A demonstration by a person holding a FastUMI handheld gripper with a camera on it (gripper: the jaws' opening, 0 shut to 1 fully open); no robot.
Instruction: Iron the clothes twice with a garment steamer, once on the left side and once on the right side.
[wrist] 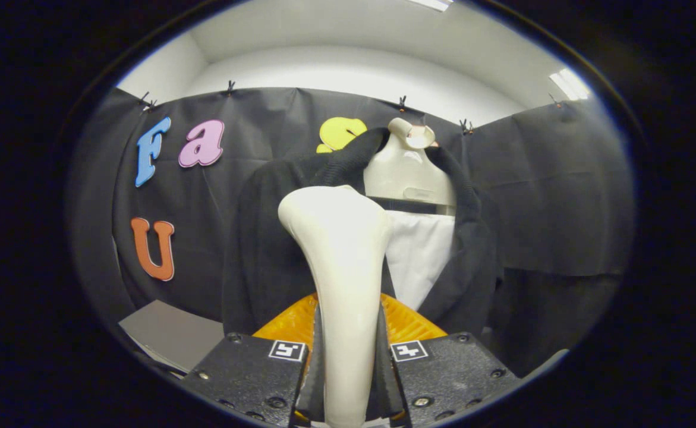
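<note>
I see my gripper [348, 368] at six o'clock, low down. Its two fingers are clenched on the garment steamer [342, 267]. One finger presses the handle from nine o'clock and the other presses it from three o'clock, so the handle sits tight between them.

The steamer is long and cream white. Its long line runs from six o'clock up to twelve o'clock, almost straight up, with a small lean toward eleven o'clock. The thin handle is down at the fingers. The wide head is at the top and spreads toward ten o'clock and two o'clock. The head points up and away from me, toward the clothes.

Just past the fingers, behind the handle, I see an orange ribbed part [288, 324]. I cannot tell what it is.

Beyond the steamer hangs a black jacket [264, 249] on a cream mannequin [404, 172]. The jacket is open in front, and a white shirt [422, 255] shows inside it, at about two o'clock from the steamer's handle. The steamer head covers part of the jacket's front. I cannot tell if the head touches the cloth.
</note>
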